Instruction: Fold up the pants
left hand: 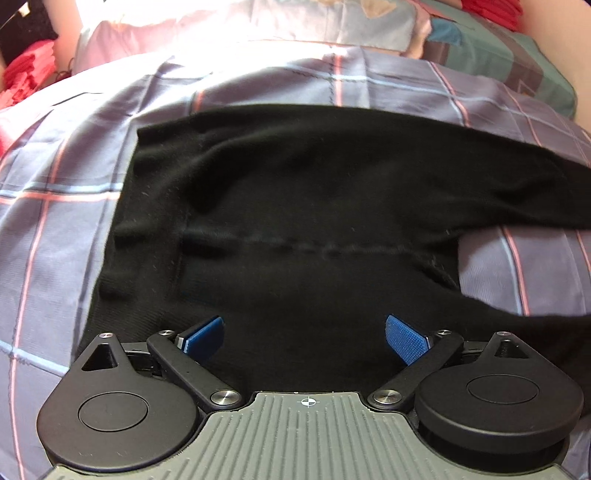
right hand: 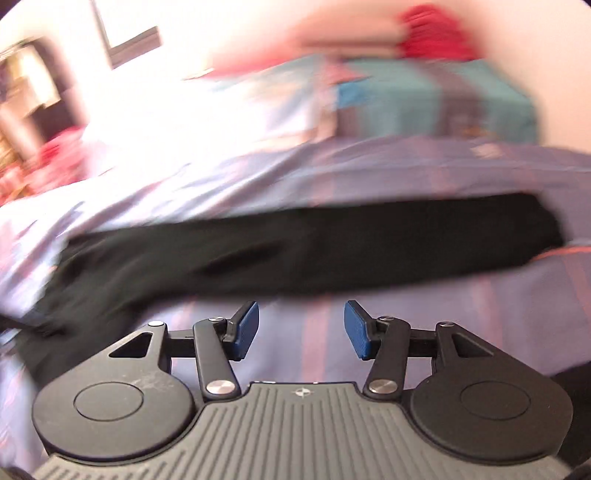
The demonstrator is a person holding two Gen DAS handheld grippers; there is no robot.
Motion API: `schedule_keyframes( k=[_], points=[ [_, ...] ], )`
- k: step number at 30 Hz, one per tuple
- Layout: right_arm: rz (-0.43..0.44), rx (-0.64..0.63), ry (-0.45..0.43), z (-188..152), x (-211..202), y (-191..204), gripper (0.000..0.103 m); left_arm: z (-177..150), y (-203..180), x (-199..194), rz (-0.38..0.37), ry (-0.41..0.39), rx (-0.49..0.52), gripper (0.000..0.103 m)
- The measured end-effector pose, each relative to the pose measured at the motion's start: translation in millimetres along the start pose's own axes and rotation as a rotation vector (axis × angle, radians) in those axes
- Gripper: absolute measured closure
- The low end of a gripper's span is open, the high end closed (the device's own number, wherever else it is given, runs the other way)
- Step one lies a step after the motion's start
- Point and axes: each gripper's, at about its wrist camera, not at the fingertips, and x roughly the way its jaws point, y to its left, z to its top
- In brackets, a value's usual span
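Observation:
Black pants point(left hand: 303, 206) lie spread on a plaid bedsheet point(left hand: 55, 192), waist end toward the left and two legs running off to the right. My left gripper point(left hand: 304, 334) hovers over the waist part, its blue pads wide apart with nothing pinched between them. In the blurred right wrist view a long black pant leg point(right hand: 332, 236) stretches across the sheet. My right gripper point(right hand: 301, 328) stands open just short of that leg, over bare sheet point(right hand: 443, 288), with nothing between its pads.
Pillows point(left hand: 332, 26) in pink and pale blue lie at the far end of the bed, beside a teal patterned cushion point(left hand: 498, 62). Red cloth point(left hand: 26, 70) is piled at the far left and more red cloth point(right hand: 436, 33) at the far right.

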Motion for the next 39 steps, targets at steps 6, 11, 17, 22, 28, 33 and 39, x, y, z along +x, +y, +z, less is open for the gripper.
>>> schedule_keyframes(
  k=[6,11,17,22,28,33,39],
  points=[
    [0.015,-0.093,0.257,-59,36,39,0.048,-17,-14,22,0.05,0.065,0.098,0.0],
    [-0.027,-0.033,0.246,-47,14,28,0.044,-12,-4,24,0.039,0.112,0.072,0.0],
    [-0.303,0.128,0.156,-55,7,-13,0.028,-12,0,26,0.045,0.118,0.071,0.0],
    [-0.29,0.072,0.202,-67,-7,-16,0.028,-11,-3,28,0.048,0.124,0.069,0.0],
    [-0.409,0.199,0.046,-63,-26,-44,0.024,-10,-9,29,0.059,0.126,0.069,0.0],
    [-0.397,0.258,0.091,-83,-24,-77,0.021,-10,-11,29,0.061,0.125,0.069,0.0],
    [-0.415,0.318,0.051,-82,-52,-89,0.025,-10,-13,29,0.061,0.127,0.066,0.0]
  ],
)
